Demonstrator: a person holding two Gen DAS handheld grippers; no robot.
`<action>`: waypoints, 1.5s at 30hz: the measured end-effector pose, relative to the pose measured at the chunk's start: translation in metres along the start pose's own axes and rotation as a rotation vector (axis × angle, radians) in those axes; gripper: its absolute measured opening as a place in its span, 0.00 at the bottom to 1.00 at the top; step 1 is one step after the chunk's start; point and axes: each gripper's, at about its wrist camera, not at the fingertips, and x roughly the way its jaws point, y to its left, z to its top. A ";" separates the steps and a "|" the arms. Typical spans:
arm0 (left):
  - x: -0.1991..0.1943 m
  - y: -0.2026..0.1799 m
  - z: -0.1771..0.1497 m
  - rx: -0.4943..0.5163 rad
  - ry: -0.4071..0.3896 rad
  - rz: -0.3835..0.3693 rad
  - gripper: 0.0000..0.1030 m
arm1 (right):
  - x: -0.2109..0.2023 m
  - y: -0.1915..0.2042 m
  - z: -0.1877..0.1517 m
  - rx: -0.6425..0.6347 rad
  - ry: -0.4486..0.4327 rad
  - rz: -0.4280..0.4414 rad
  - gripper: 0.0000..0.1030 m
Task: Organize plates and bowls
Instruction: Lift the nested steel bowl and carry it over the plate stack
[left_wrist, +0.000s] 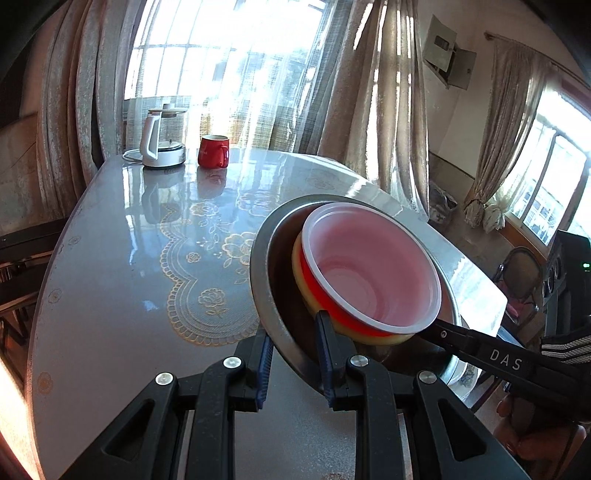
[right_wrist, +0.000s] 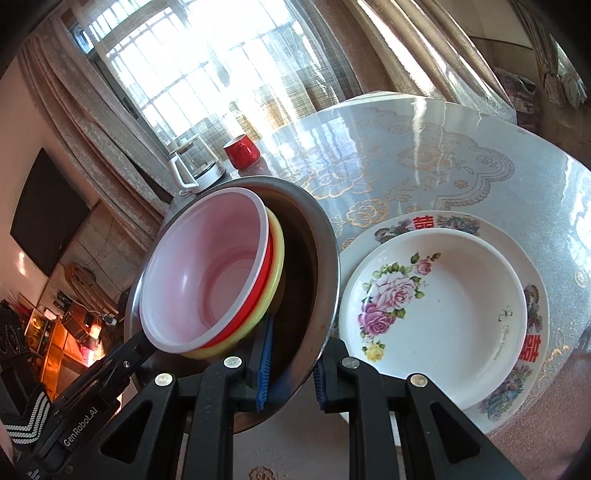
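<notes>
So over on the far left of the table (left_wrist: 110, 258) there's a white kettle (left_wrist: 155, 144) with a red mug (left_wrist: 213, 151) just beside it, both back near the curtained window.

Moving right, the left gripper (left_wrist: 295, 354) has its fingers nearly closed on the rim of a metal bowl (left_wrist: 264, 280), one blue pad (left_wrist: 264, 365) outside the rim and the other inside. The bowl is tilted and looks lifted off the table. Nested inside it is a yellow bowl (left_wrist: 301, 291), and inside that a red bowl with a white interior (left_wrist: 369, 266).

The right gripper (right_wrist: 290, 373) is pinching the opposite side of that same metal bowl's rim, fingers almost shut, again one pad on each side of the wall. So both grippers have hold of the one stack between them, each visible in the other's camera.

Furthest right, in the right wrist view, a white plate with pink roses (right_wrist: 436, 314) sits on a larger patterned plate (right_wrist: 535, 295) with red characters on its border. That pair rests on the table's lace-patterned cover, just beside the metal bowl.
</notes>
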 end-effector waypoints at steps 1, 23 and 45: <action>0.001 -0.004 0.001 0.006 -0.001 -0.005 0.23 | -0.004 -0.004 0.000 0.008 -0.007 -0.004 0.18; 0.032 -0.074 0.004 0.128 0.012 -0.113 0.23 | -0.047 -0.064 0.008 0.127 -0.093 -0.115 0.18; 0.064 -0.097 -0.014 0.160 0.086 -0.114 0.24 | -0.041 -0.095 -0.003 0.205 -0.044 -0.176 0.18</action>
